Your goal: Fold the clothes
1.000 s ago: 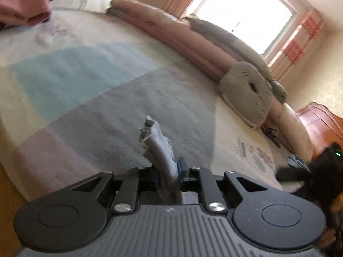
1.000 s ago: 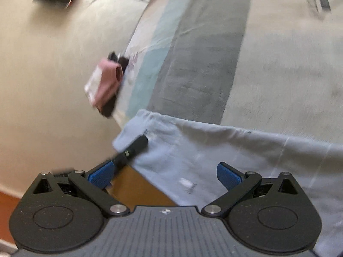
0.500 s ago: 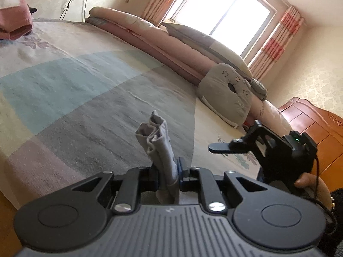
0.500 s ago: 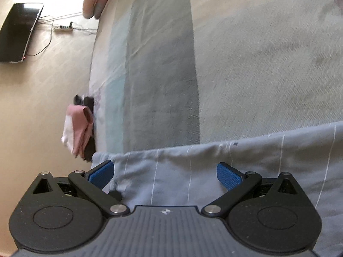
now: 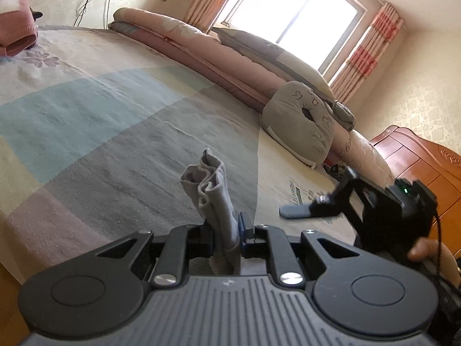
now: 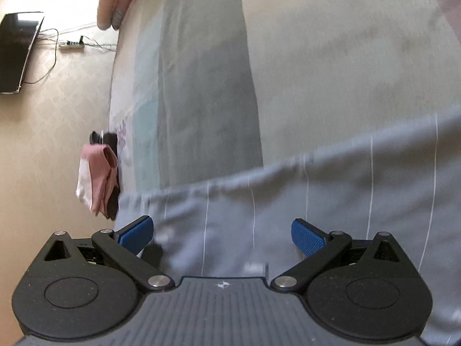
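My left gripper (image 5: 226, 235) is shut on a bunched corner of grey-blue cloth (image 5: 211, 190) that sticks up between its pads, above the striped bedspread (image 5: 115, 121). In the right wrist view the same garment (image 6: 288, 213), grey-blue with thin white stripes, spreads across the lower frame over the bed. My right gripper (image 6: 222, 235) stands open just above it, blue pads wide apart with nothing pressed between them. The right gripper (image 5: 296, 210) also shows at the right of the left wrist view, held by a hand (image 5: 426, 252).
A folded pink garment (image 6: 96, 176) lies on dark items at the bed's corner; it also shows as pink cloth (image 5: 15, 28). Rolled quilts and a grey cushion (image 5: 299, 124) line the far side by the window. A wooden cabinet (image 5: 417, 161) stands right. A television (image 6: 17, 52) hangs on the wall.
The right gripper rolled and sank toward the striped garment, which now fills more of its view. In the left view it tilted lower. The left gripper kept its hold and stayed put.
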The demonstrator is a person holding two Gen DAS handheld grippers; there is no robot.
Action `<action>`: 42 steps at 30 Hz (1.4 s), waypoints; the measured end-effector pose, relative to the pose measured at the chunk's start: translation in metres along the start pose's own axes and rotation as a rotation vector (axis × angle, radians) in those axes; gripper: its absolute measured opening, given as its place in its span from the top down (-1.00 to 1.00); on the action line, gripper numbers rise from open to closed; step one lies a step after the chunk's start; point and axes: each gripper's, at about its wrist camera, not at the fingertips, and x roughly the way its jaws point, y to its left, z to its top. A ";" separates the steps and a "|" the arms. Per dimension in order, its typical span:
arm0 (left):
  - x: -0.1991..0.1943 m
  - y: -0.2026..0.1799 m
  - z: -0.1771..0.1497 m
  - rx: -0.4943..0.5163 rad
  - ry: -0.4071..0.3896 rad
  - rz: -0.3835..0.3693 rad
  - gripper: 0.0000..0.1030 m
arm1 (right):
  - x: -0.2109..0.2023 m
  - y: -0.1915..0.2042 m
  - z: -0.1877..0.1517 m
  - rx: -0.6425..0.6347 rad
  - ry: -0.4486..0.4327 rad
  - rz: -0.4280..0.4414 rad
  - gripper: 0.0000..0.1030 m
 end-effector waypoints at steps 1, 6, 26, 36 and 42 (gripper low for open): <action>0.000 0.000 0.000 0.000 0.002 0.002 0.73 | 0.002 -0.001 -0.006 0.002 0.014 -0.004 -1.00; -0.002 -0.003 0.002 0.004 0.005 0.006 0.73 | 0.009 0.000 -0.029 -0.014 0.072 -0.021 -1.00; 0.002 -0.097 -0.009 0.089 0.005 -0.017 0.81 | -0.164 -0.060 0.030 0.017 -0.166 0.133 -1.00; 0.021 -0.160 -0.026 0.123 0.054 -0.049 0.84 | -0.232 -0.130 0.024 0.115 -0.270 0.156 -1.00; 0.037 -0.193 -0.047 0.156 0.139 -0.115 0.83 | -0.262 -0.158 0.022 0.158 -0.326 0.177 -1.00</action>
